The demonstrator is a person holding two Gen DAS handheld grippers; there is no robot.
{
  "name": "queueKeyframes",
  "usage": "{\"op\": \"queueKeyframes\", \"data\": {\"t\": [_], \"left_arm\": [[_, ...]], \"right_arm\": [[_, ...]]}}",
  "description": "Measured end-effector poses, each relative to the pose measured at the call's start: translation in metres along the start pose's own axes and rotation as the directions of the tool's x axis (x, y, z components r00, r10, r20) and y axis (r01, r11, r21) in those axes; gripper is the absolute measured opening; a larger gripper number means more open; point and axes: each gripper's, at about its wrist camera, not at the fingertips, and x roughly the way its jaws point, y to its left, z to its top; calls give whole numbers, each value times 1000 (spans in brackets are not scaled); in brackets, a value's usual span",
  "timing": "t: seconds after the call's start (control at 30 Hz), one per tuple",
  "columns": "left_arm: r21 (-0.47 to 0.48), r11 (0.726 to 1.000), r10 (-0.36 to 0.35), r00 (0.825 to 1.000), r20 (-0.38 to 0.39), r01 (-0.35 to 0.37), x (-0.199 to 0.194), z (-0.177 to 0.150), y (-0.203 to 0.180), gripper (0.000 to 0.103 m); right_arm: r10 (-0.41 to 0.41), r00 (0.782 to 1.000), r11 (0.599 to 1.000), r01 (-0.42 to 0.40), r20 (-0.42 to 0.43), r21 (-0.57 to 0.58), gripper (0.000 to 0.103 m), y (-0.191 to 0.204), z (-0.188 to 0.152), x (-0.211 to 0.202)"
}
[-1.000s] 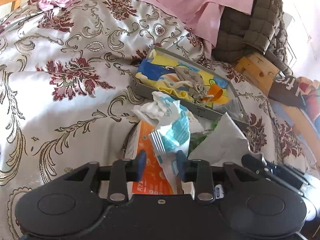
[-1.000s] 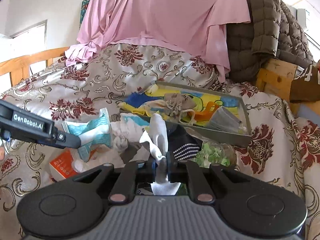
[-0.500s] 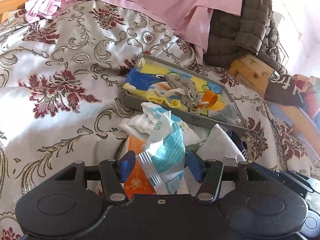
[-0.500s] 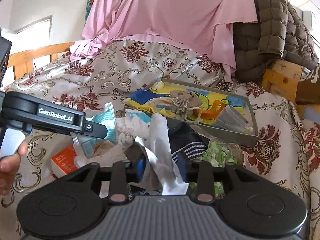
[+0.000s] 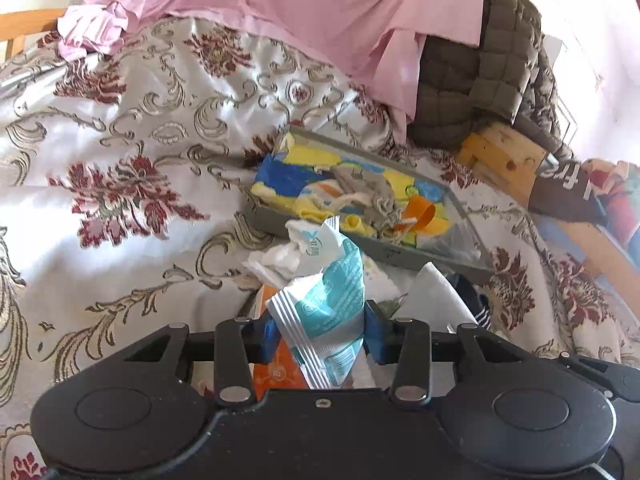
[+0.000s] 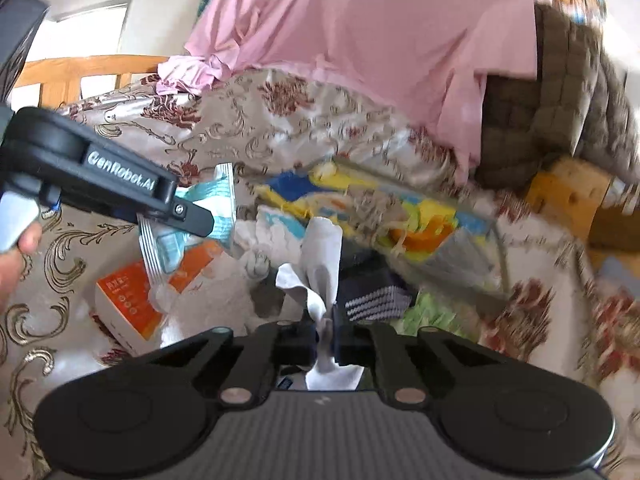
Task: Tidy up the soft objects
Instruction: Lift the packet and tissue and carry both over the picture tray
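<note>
Partly done: grey rectangular tray [image 5: 384, 255] on bed holds some cloths; left tool [image 5: 320, 338] grasping teal-white crinkly packet [image 5: 334, 300], right tool [image 6: 326, 334] clenched on white limp cloth [image 6: 322, 264]; loose pile remaining.

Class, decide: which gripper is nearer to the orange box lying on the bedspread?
Left. The left gripper, holding a teal-and-white packet, hangs directly over the orange box. The right gripper, shut on a white cloth, sits off to the box's right.

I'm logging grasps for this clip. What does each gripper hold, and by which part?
Left gripper: the teal-and-white packet, by its lower body. Right gripper: the white cloth, pinched near its lower end.
</note>
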Motion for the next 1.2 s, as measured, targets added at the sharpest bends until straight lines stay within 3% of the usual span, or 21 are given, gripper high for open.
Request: {"op": "queueKeyframes", "data": {"t": [0.23, 0.43, 0.6, 0.87, 1.0, 1.2], "left_arm": [[-16, 1000, -16, 995, 102, 18, -22, 3, -4, 44], [-24, 999, -21, 992, 125, 24, -25, 5, -4, 44], [-19, 999, -26, 991, 131, 29, -24, 7, -4, 44], [11, 998, -58, 983, 174, 57, -23, 33, -23, 44], [26, 997, -83, 979, 188, 79, 1, 59, -38, 44], [53, 994, -105, 981, 161, 98, 60, 97, -53, 44]], "right_arm": [[-87, 981, 994, 98, 175, -55, 7, 7, 6, -26], [-148, 949, 982, 174, 278, -69, 7, 9, 10, -33], [-189, 942, 978, 206, 278, -32, 7, 0, 13, -27], [-195, 945, 980, 179, 262, 83, 7, -33, 28, -12], [-195, 937, 977, 160, 291, 139, 7, -63, 40, 19], [-165, 954, 956, 92, 249, 280, 7, -115, 57, 81]]}}
